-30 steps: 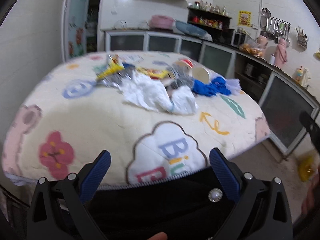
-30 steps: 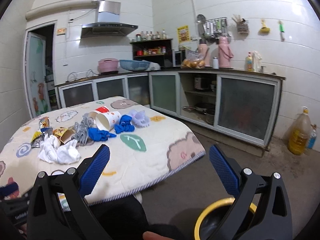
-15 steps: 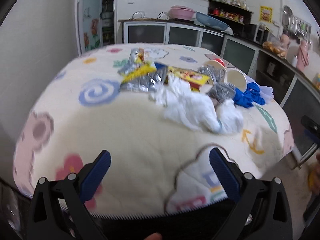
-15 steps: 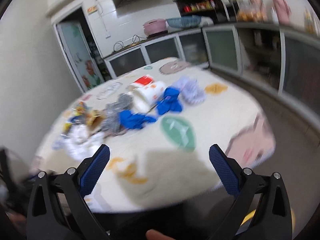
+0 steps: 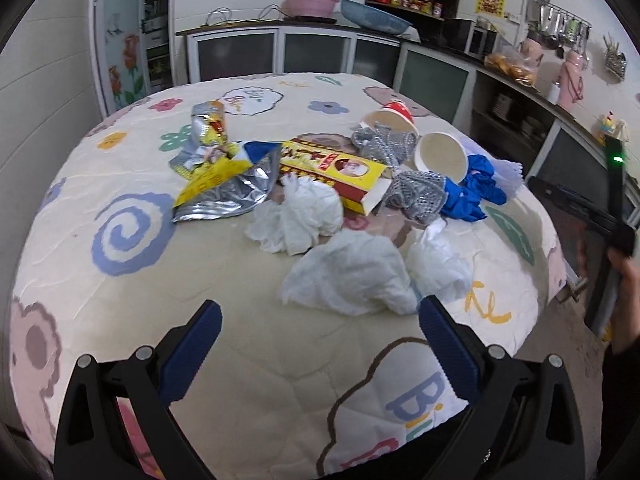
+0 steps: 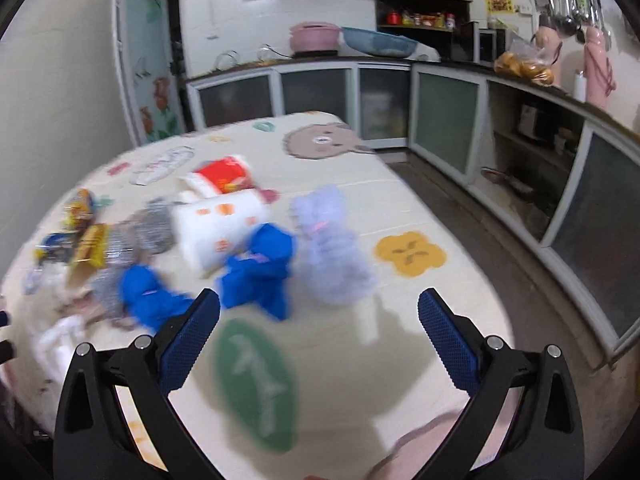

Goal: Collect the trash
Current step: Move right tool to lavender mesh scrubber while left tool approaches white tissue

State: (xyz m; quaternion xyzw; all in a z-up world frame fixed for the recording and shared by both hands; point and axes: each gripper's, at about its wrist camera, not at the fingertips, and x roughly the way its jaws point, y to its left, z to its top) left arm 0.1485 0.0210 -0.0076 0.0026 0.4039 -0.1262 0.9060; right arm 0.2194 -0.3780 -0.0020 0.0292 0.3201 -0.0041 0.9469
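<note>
Trash (image 5: 320,188): heaped mid-tablecloth (image 5: 120,288), wrappers toward left edge.
Left gripper (image 5: 318,344): spread wide, nothing held.
Right gripper (image 6: 318,340): spread wide, nothing held.

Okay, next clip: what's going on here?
A person holding a gripper in each hand is at a table covered with a patterned cloth, where trash lies in a pile: crumpled white tissues, a yellow box, foil wrappers, paper cups and blue scraps. The left gripper hangs open just short of the tissues; the right gripper is open near the blue scraps, its view blurred. Nothing is picked up yet.
</note>
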